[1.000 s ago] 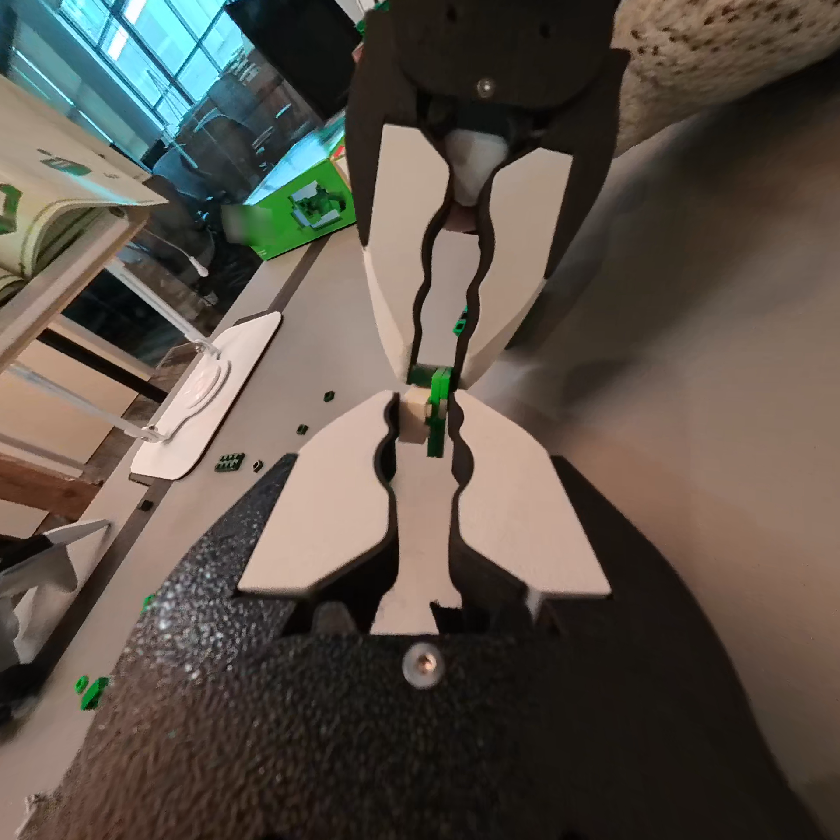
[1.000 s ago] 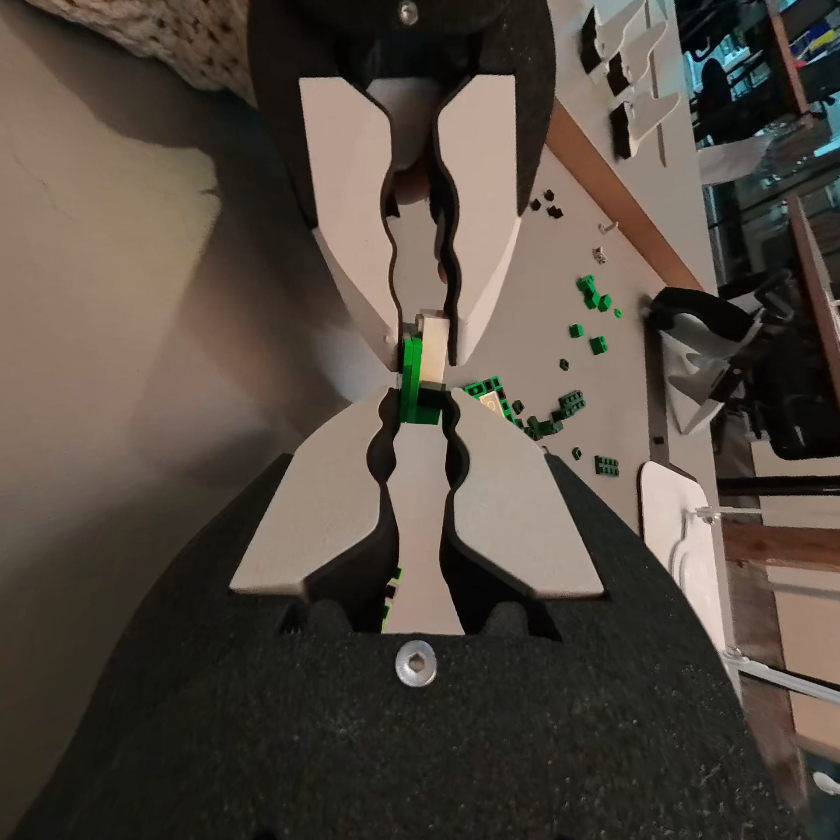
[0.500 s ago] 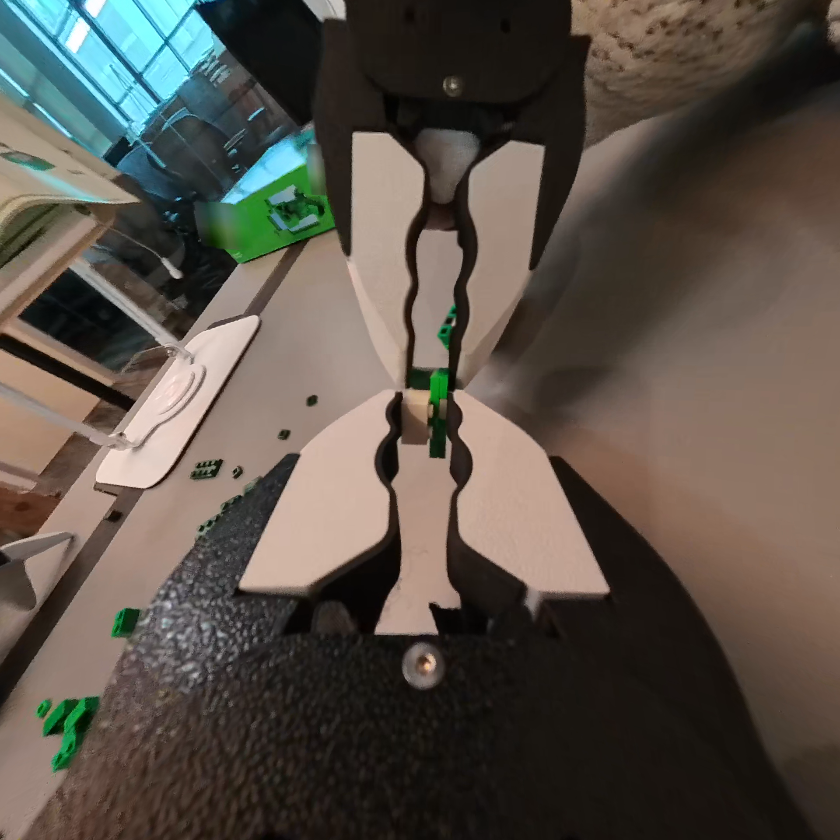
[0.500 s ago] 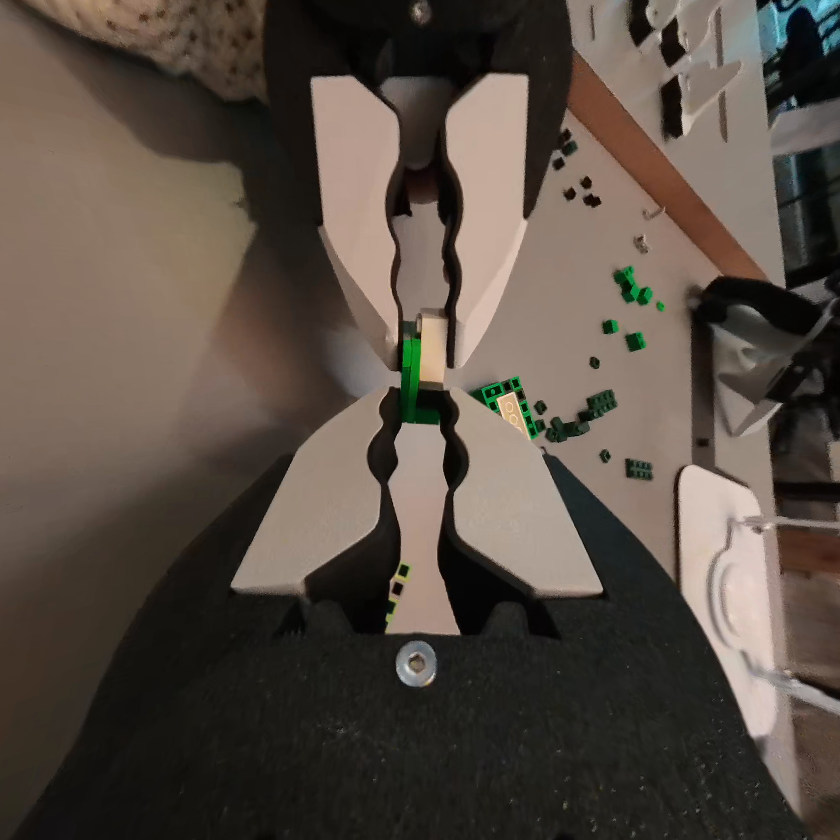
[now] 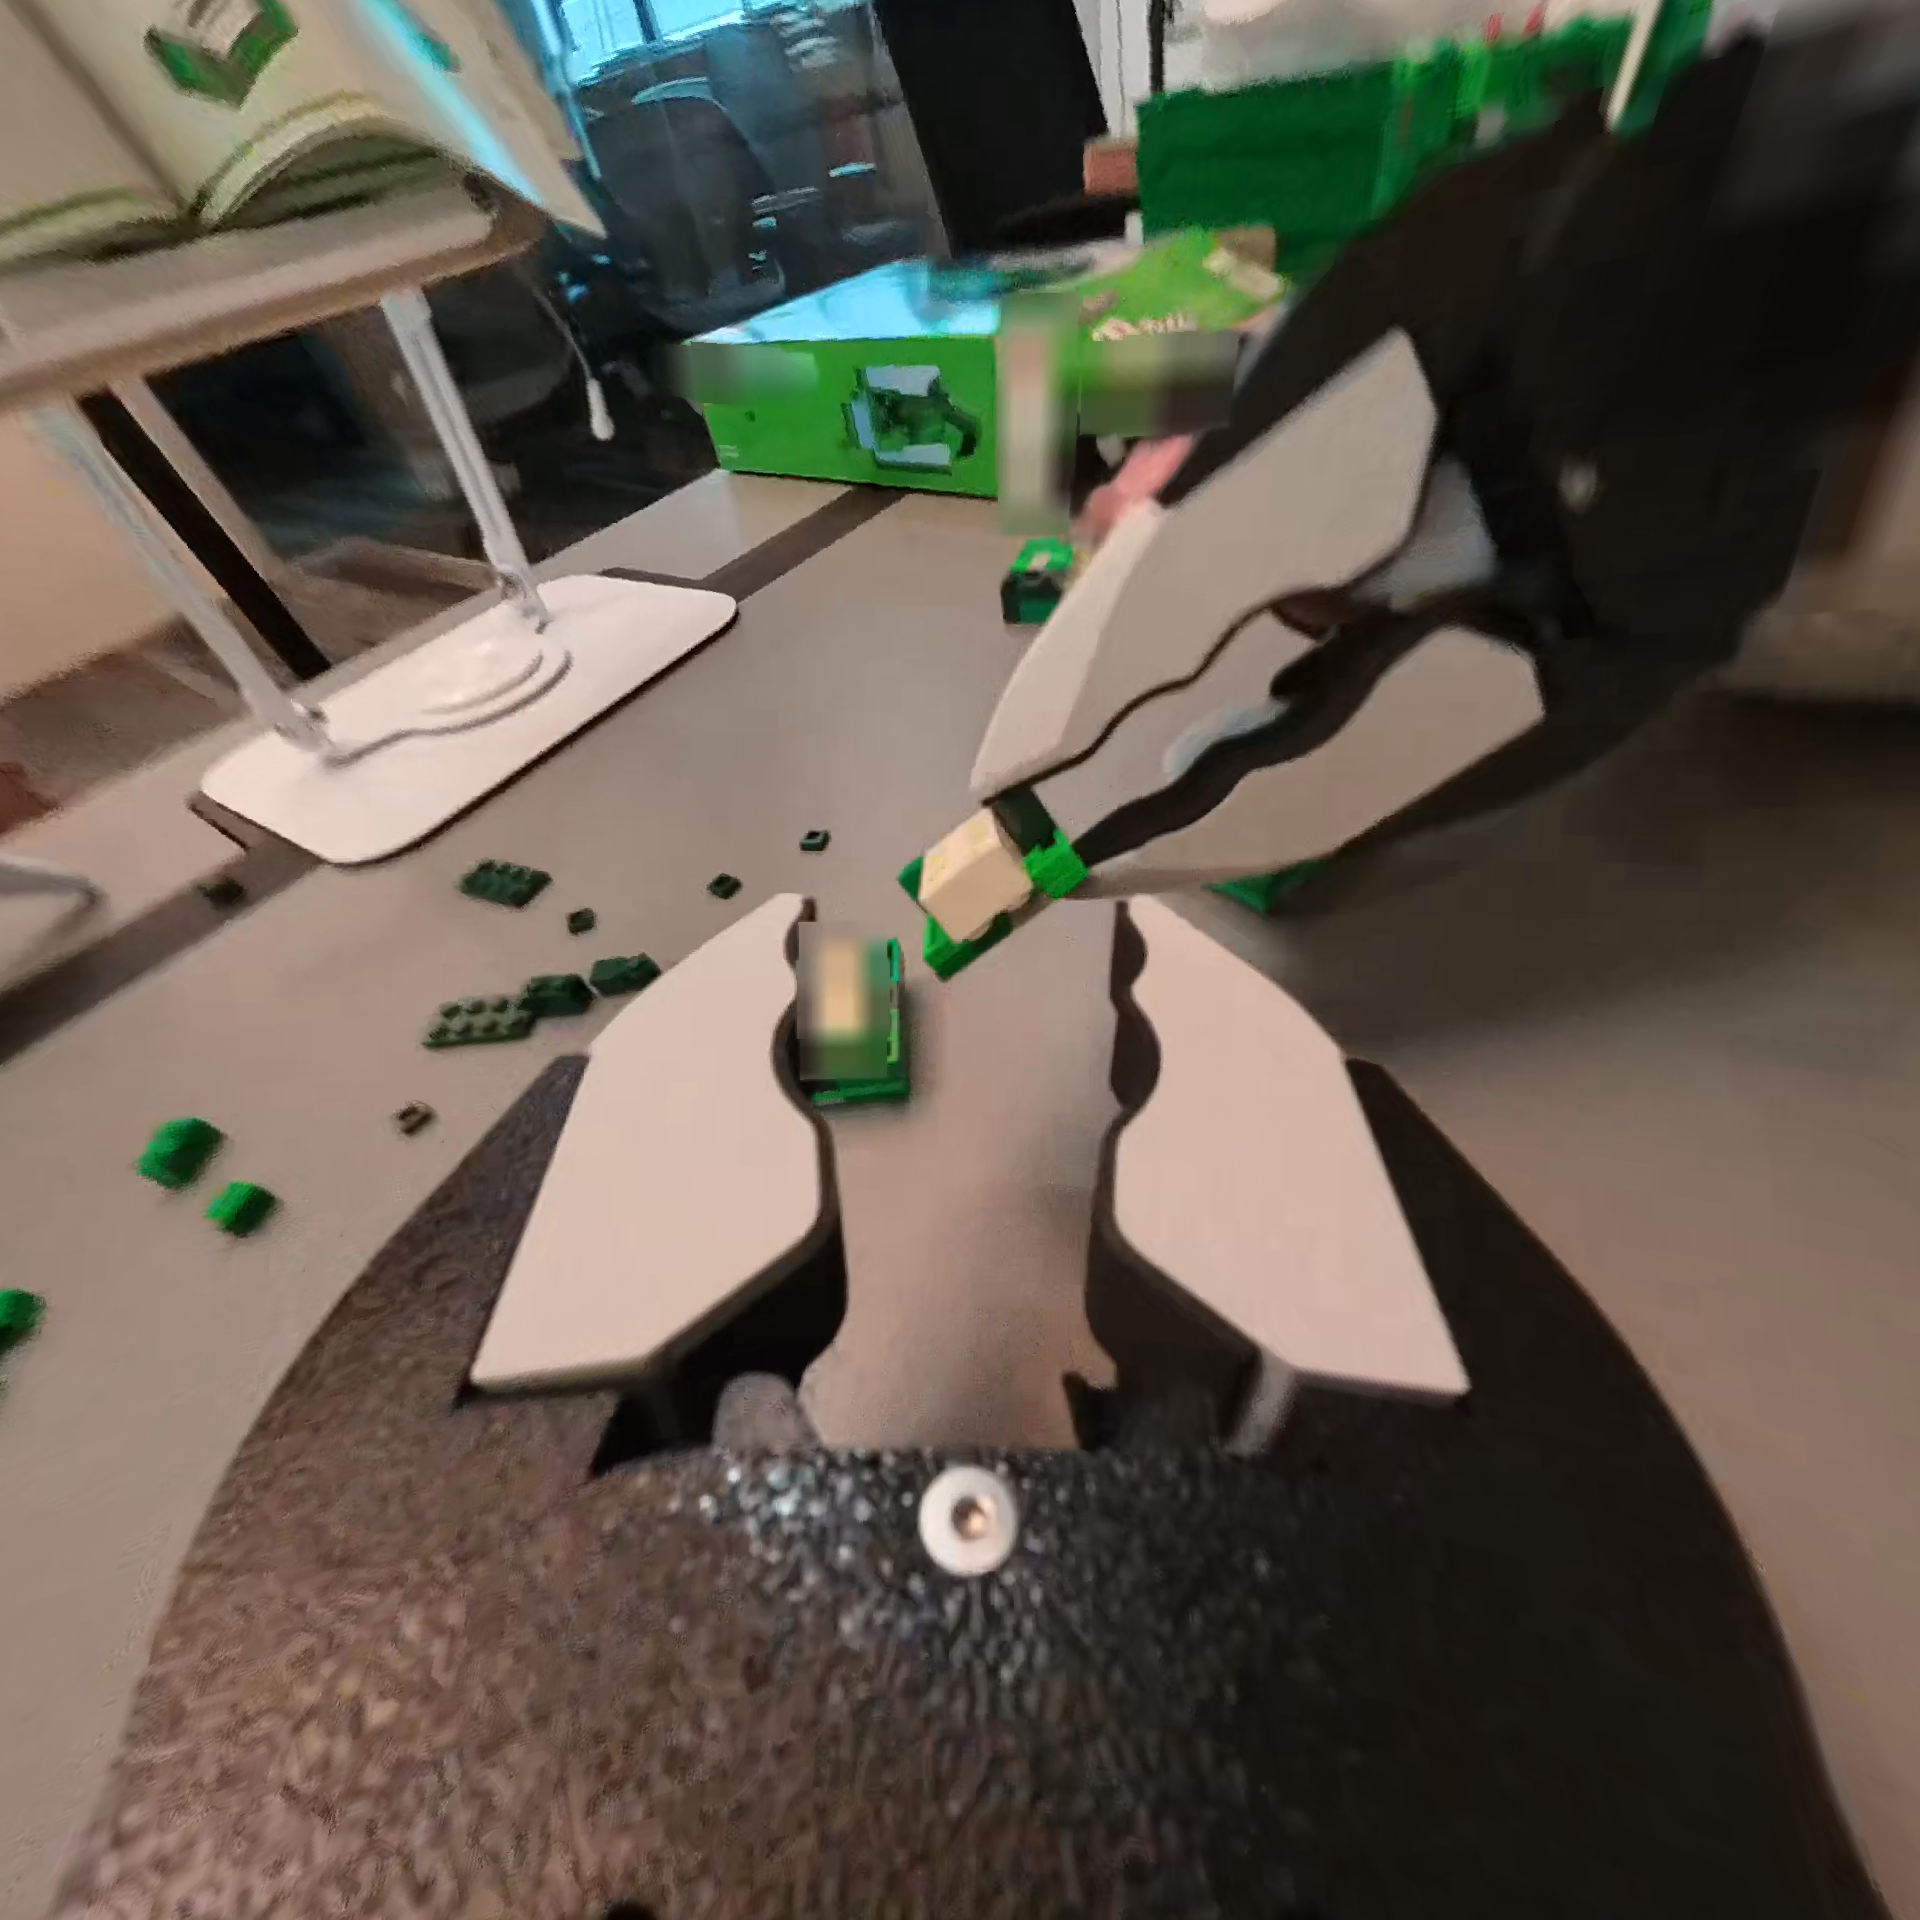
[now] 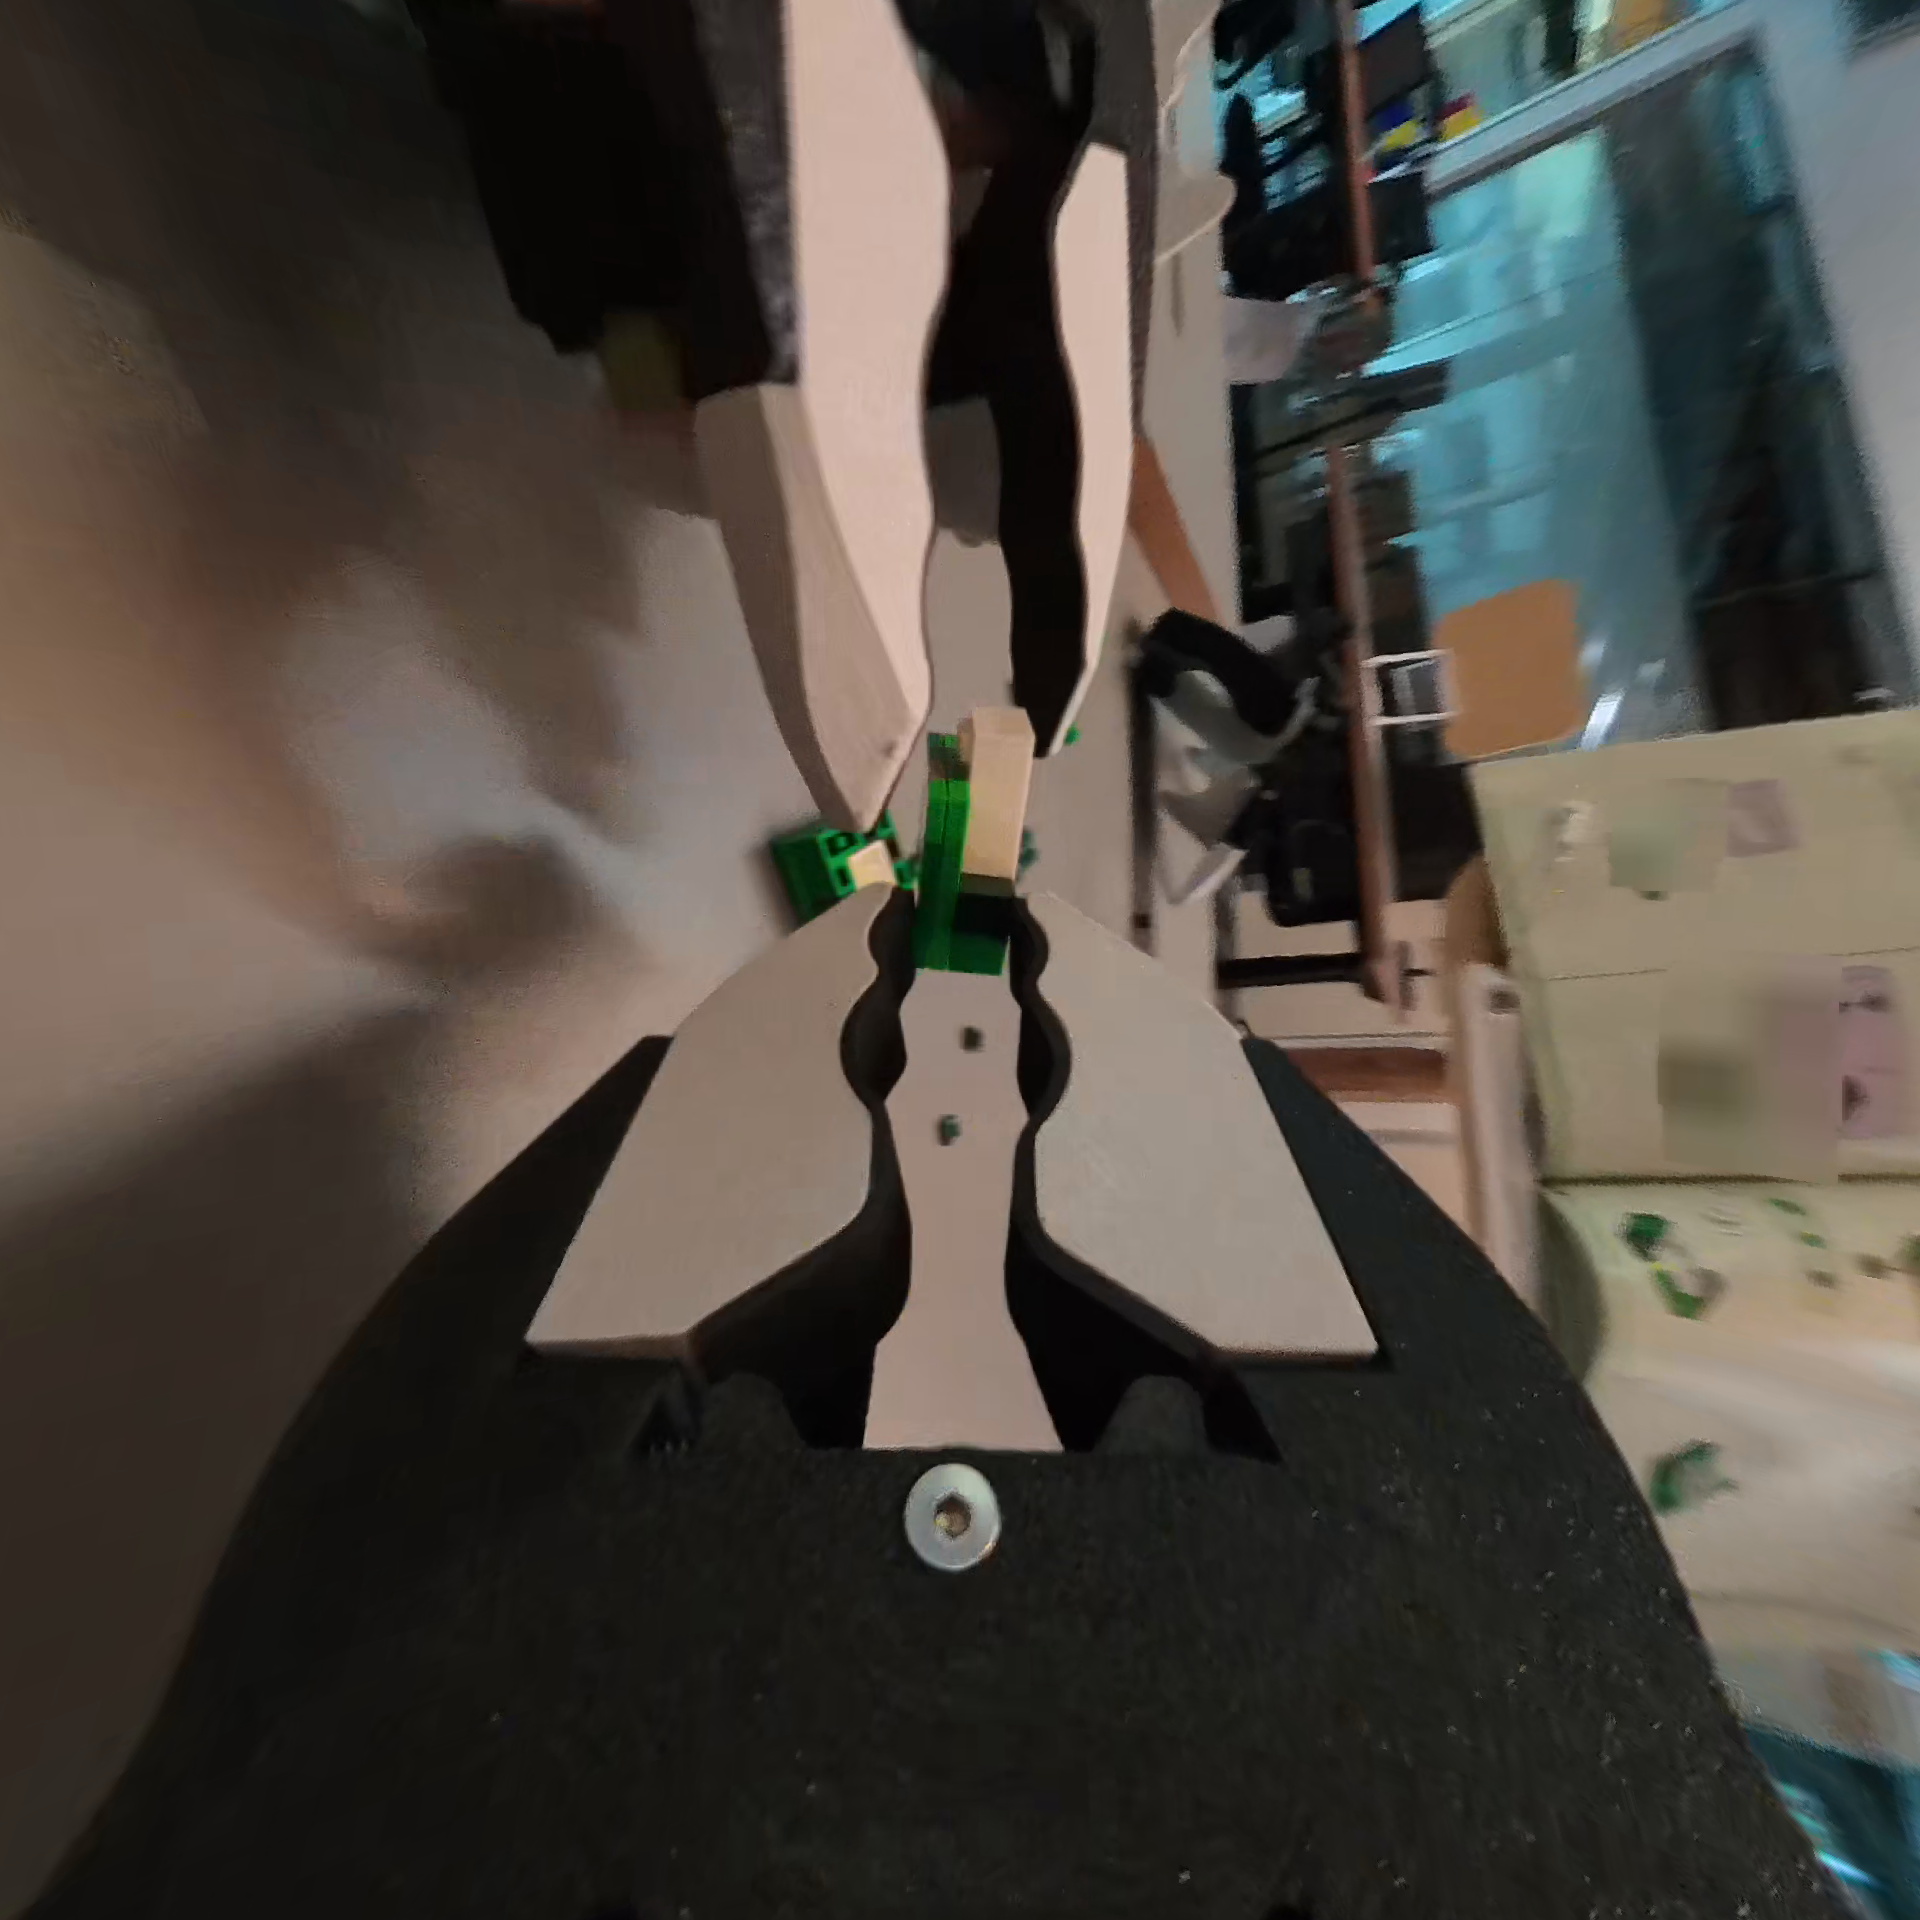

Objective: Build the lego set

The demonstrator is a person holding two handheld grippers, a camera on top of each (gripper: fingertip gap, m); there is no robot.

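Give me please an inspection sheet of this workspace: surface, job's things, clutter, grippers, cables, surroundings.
Surface: grey table, bare between the pieces.
Job's things: small green and cream assembly in the right gripper; flat green build on the table; loose green bricks at left.
Clutter: green box at the far edge; open booklet on a stand with a white base.
Grippers: left gripper open, holding nothing; right gripper shut on the assembly.
Cables: one thin white cable hangs past the table edge.
Surroundings: windows and dark furniture behind, blurred.
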